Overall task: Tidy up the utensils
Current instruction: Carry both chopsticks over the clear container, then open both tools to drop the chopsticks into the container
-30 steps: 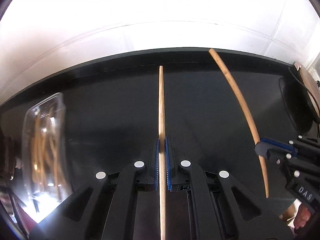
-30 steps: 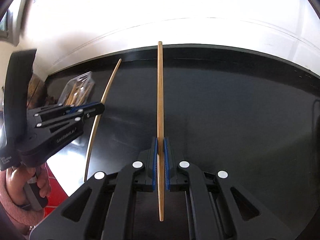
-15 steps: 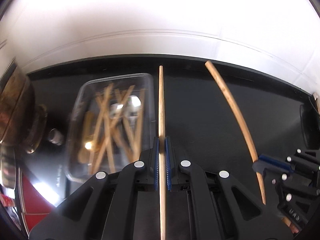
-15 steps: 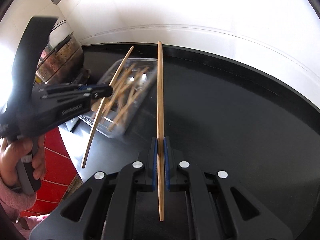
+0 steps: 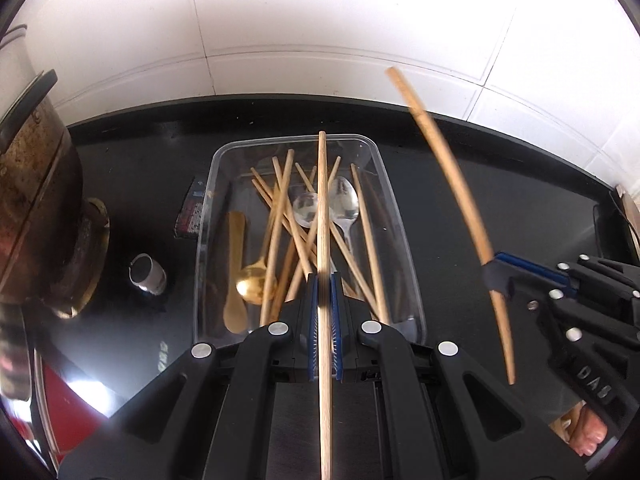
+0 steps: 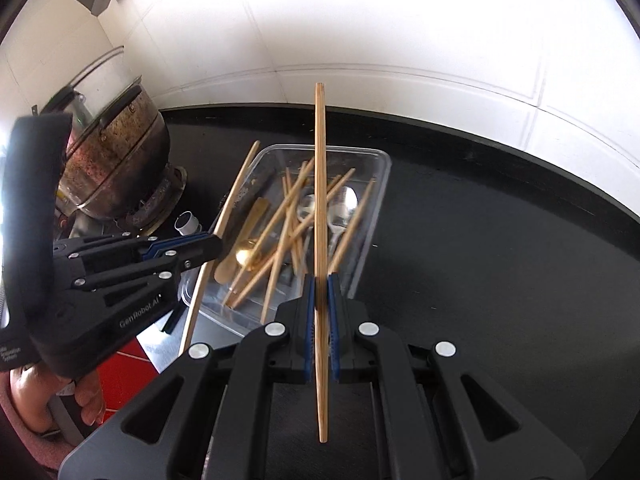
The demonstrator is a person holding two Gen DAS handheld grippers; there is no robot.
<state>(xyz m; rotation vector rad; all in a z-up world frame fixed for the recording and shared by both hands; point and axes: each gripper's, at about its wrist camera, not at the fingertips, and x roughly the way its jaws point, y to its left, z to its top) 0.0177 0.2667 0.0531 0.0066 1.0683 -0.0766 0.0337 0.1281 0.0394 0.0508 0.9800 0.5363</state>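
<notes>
Step in hand, judged from the layout: delivery of two chopsticks to the clear tray, w/ release not yet made. The left hand-held gripper is clamped on one chopstick, held approx. mid-length, its far end pointing over the tray's contents. The right hand-held gripper is likewise closed on a second chopstick, seen in the left view just right of the tray over bare counter.

The tray sits on the black counter and is already loaded: a criss-cross pile of chopsticks, two steel spoons and a gold spoon.

Next move, as a judgement: each stick is to be lowered along the tray's long axis and only then let go; a stick dropped crosswise would likely bridge the rim and roll off. The right stick needs shifting leftward first, since it appears outside the tray wall.

Room and edges: open counter lies to the right and behind the tray. The left side is tight — a small cup and a dark packet lie near the tray wall, a stained pot beyond. The tiled wall closes off the back; the near counter edge drops to something red below. The two grippers are close together, so simultaneous descent risks a clash; one at a time seems safer.
</notes>
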